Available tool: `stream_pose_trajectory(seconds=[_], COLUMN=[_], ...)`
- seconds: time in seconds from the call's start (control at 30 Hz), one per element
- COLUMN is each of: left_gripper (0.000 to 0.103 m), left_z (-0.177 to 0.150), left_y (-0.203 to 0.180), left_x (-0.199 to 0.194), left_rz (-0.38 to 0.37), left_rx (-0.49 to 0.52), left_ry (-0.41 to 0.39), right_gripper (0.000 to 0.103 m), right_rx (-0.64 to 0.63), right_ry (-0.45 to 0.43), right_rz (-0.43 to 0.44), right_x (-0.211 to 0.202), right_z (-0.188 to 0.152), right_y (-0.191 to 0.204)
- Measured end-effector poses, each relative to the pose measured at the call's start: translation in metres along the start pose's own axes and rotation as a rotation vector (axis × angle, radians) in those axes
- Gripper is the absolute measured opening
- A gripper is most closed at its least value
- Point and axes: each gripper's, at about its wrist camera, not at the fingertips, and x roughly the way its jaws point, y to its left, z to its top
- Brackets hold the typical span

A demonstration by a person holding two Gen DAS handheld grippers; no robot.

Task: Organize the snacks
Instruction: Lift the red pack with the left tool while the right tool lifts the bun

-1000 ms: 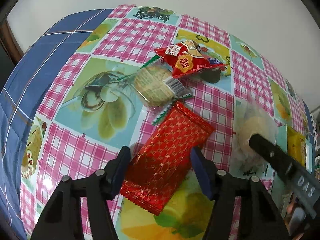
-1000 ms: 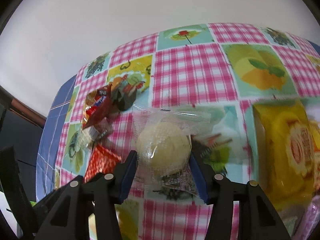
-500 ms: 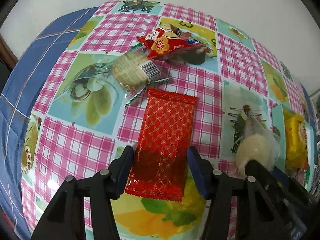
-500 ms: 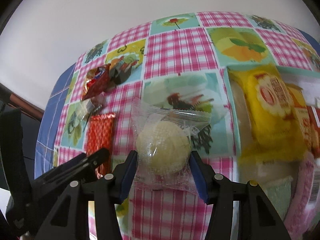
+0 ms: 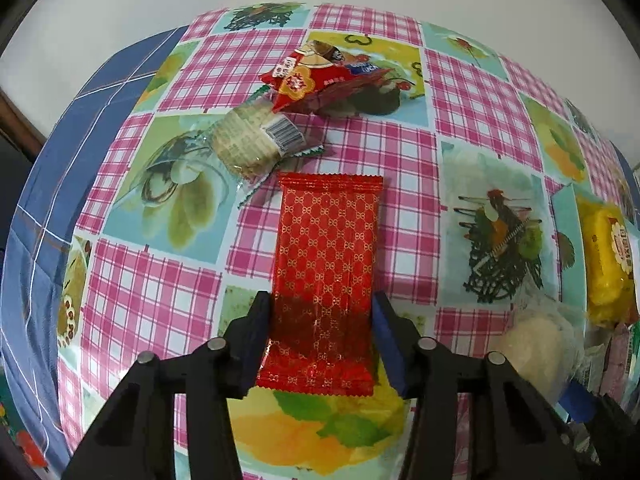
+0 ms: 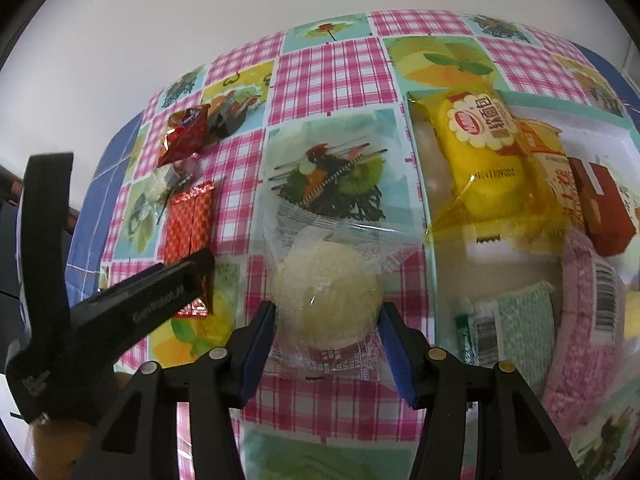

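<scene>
A: Left wrist view?
B: Left gripper (image 5: 320,336) has just been closing; its pads pinch a flat red gold-patterned packet (image 5: 326,276) lying on the checked tablecloth (image 5: 160,288).

A: Right wrist view?
B: Right gripper (image 6: 326,344) clamps a clear-wrapped pale round cake (image 6: 326,296), beside the snack tray (image 6: 426,184).

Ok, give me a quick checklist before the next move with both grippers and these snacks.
1. Right gripper clamped on the round pastry in clear wrap: ok, pads press both sides.
2. Left gripper gripping the red patterned packet: cannot tell; the jaws have just been closing around it, the packet between them.
3. Packet centred between the left fingers: ok.
4. Free space in the teal box: ok, a bare patch in the middle.
5. Snacks left on the tablecloth: not ok, the biscuit pack and red bag remain.
</scene>
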Motion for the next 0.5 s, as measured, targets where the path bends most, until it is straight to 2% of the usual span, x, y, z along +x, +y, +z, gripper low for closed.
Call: stream_pose_trajectory(seconds=[0.17, 0.33, 0.5], left_gripper=[0.047, 0.047, 0.047], left_z=[-0.008, -0.012, -0.013], left_y=[-0.003, 0.001, 0.002], left_x=[-0.004, -0.012, -0.031], left_rz=[-0.038, -0.111, -0.142], left_rx=[-0.028, -0.094, -0.125], left_ry=[0.01, 0.021, -0.017], right_gripper=[0.055, 0.055, 0.054], right_rx=[0.016, 0.018, 0.014], right_ry=[0.015, 0.023, 0.006], right_rz=[0.013, 0.026, 0.031], right_x=[-0.003, -0.008, -0.018], right_z=[-0.006, -0.009, -0.009], right_y=[-0.004, -0.008, -0.008])
